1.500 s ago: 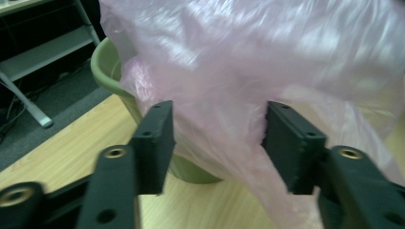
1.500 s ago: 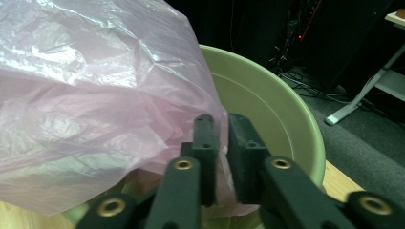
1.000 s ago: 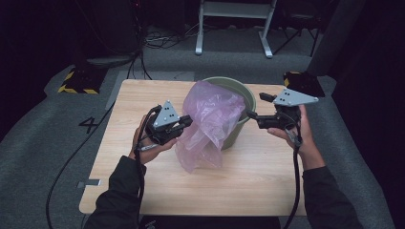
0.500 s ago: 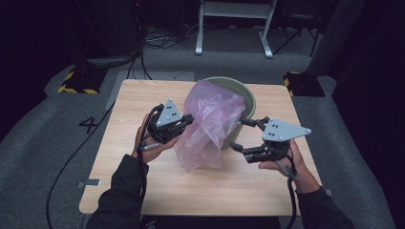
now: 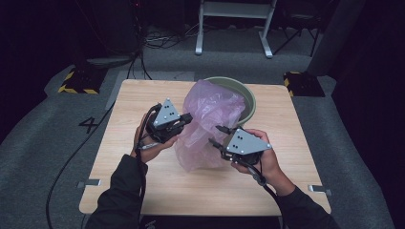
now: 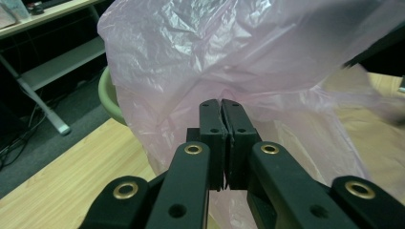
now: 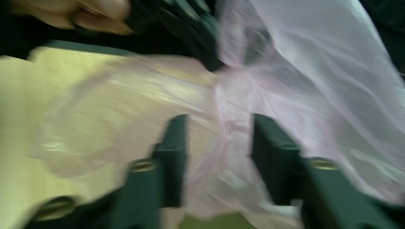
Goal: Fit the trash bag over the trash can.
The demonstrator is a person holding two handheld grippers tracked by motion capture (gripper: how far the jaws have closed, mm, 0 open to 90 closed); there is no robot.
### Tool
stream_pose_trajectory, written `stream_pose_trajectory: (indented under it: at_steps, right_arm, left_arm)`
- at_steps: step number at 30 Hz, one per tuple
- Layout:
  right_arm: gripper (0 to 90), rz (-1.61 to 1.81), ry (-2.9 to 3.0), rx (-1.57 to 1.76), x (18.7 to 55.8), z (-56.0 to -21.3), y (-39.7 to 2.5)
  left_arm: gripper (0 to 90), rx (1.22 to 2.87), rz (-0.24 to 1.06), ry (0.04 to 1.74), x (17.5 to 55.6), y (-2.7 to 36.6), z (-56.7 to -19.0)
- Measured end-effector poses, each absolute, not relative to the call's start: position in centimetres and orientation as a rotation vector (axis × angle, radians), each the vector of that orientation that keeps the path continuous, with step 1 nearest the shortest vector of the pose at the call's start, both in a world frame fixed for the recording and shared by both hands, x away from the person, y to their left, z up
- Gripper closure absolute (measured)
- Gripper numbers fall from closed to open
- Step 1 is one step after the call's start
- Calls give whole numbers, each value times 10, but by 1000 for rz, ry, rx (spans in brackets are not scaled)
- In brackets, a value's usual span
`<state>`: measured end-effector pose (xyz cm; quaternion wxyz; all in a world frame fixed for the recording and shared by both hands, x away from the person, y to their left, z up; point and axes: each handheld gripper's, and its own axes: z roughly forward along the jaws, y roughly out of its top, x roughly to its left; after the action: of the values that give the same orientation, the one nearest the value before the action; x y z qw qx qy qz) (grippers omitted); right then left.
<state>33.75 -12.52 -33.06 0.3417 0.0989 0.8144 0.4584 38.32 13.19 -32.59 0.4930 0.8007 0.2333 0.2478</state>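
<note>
A green bin [image 5: 248,98] is seen standing on a light wooden table [image 5: 191,186], toward the far edge and a little right of centre. A thin, translucent pink plastic bag [image 5: 210,124] is draped partly over the bin's near rim and spills forward and down onto the tabletop in front of it; what lies inside the bin cannot be told, since the bag covers most of its mouth. 2 handheld grippers are held against the bag. The left gripper [image 5: 185,118] is pressed to the bag's left side, and in the left gripper view its 2 black jaws are seen closed together on a pinched fold of the pink film [image 6: 267,57], with the bin's green rim [image 6: 109,93] visible behind at the left. The right gripper [image 5: 216,135] is held at the bag's lower right side; in the blurred right gripper view its jaws are seen apart, with crumpled pink plastic [image 7: 229,129] lying between them but not clamped. Bare wood is left along the table's near edge and at its left and right sides, well apart from the bin. Grey carpeted floor [image 5: 47,143] surrounds the table.
</note>
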Motion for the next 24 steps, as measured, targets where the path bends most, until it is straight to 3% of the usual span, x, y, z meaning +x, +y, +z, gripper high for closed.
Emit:
stream_pose_trajectory:
  at_steps: [4,6,24]
  right_arm:
    - [872,1162,2051,301,345,-329,-141]
    - [900,1173,2030,345,349,-326,-152]
    - [900,1231,1954,772,406,-331,-241]
  left_arm:
    - [875,1934,608,578,384,138,-325]
    - [874,1931,613,591,386,140,-325]
    - [891,1941,699,731,423,151,-322]
